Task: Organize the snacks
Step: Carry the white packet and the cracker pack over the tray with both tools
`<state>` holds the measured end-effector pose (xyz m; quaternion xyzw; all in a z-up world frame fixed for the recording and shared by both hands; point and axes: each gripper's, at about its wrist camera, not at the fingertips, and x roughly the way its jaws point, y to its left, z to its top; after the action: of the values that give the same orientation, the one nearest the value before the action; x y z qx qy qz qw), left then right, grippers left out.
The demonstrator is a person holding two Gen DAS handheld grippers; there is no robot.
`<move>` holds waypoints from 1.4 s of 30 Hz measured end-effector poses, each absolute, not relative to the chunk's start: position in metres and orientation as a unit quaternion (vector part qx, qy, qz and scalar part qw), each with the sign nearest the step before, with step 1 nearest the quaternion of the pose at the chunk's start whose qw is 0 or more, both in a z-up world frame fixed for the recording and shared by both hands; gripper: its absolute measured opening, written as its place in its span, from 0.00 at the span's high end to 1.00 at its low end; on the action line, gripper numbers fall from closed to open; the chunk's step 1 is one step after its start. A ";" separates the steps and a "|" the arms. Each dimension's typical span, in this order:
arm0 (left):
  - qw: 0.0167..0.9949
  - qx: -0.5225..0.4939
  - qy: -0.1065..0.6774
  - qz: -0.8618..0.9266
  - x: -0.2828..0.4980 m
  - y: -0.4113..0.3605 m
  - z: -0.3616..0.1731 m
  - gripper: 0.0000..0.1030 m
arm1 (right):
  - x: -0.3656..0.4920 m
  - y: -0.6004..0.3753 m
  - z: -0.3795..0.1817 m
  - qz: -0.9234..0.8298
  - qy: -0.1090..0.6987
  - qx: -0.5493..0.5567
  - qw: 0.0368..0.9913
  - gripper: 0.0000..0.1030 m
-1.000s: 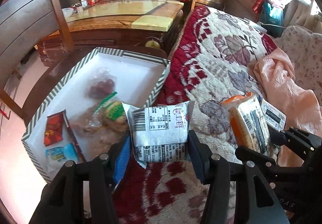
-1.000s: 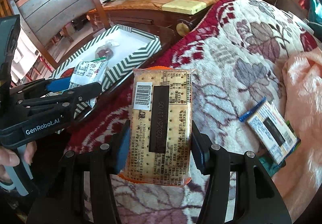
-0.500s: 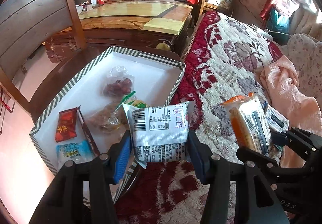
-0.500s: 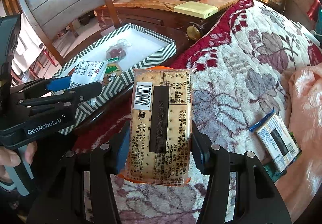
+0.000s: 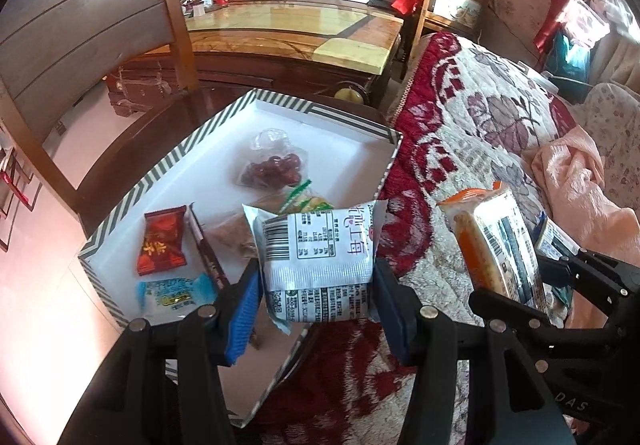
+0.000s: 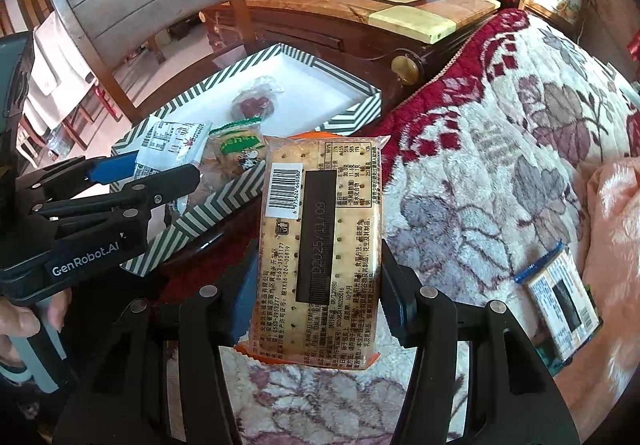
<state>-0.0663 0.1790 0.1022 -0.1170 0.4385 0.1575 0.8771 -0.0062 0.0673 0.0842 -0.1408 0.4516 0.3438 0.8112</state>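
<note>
My left gripper (image 5: 316,297) is shut on a white snack packet (image 5: 318,257) with a barcode, held over the near right corner of the striped box (image 5: 168,169). That box holds a bag of red dates (image 5: 274,171), a red sachet (image 5: 160,245), a blue-white sachet (image 5: 174,295) and a green-labelled biscuit pack (image 6: 240,149). My right gripper (image 6: 318,293) is shut on a long cracker pack (image 6: 320,245) with an orange wrapper, hanging above the blanket next to the box's right wall (image 6: 224,201). The left gripper (image 6: 168,173) with its packet shows at the left of the right wrist view.
The box sits on a dark wooden chair seat (image 5: 132,129) beside a red and cream floral blanket (image 5: 480,133). A small blue-edged packet (image 6: 560,297) lies on the blanket near a pink cloth (image 5: 580,185). A wooden table (image 5: 288,29) stands behind.
Both grippers have moved toward the striped box with their packs still held. The white packet now hangs over the box's corner, and the cracker pack is closer to its right wall.
</note>
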 end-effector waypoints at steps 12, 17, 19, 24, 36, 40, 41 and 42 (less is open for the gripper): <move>0.871 -0.136 0.436 0.181 -0.079 0.206 0.098 0.45 | -0.005 0.097 0.084 0.358 0.453 -0.155 0.802 0.48; 0.867 -0.143 0.437 0.190 -0.082 0.216 0.095 0.45 | -0.002 0.111 0.085 0.364 0.453 -0.163 0.797 0.48; 0.866 -0.147 0.438 0.193 -0.084 0.219 0.093 0.45 | -0.002 0.117 0.086 0.367 0.453 -0.168 0.795 0.48; 0.862 -0.155 0.440 0.200 -0.086 0.229 0.089 0.45 | 0.000 0.131 0.087 0.373 0.452 -0.177 0.791 0.48; 0.851 -0.171 0.442 0.224 -0.091 0.254 0.079 0.45 | 0.010 0.170 0.083 0.389 0.453 -0.194 0.778 0.48; 0.848 -0.176 0.443 0.231 -0.092 0.262 0.076 0.45 | 0.016 0.183 0.080 0.394 0.458 -0.193 0.773 0.48; 0.847 -0.178 0.443 0.232 -0.092 0.264 0.075 0.45 | 0.018 0.186 0.080 0.395 0.459 -0.193 0.772 0.48; 0.846 -0.179 0.444 0.233 -0.091 0.264 0.074 0.45 | 0.021 0.191 0.079 0.398 0.461 -0.192 0.770 0.48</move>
<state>-0.0909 0.2643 0.0742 -0.1786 0.4441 0.2331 0.8465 0.0205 0.1906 0.0788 -0.1919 0.4605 0.3979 0.7699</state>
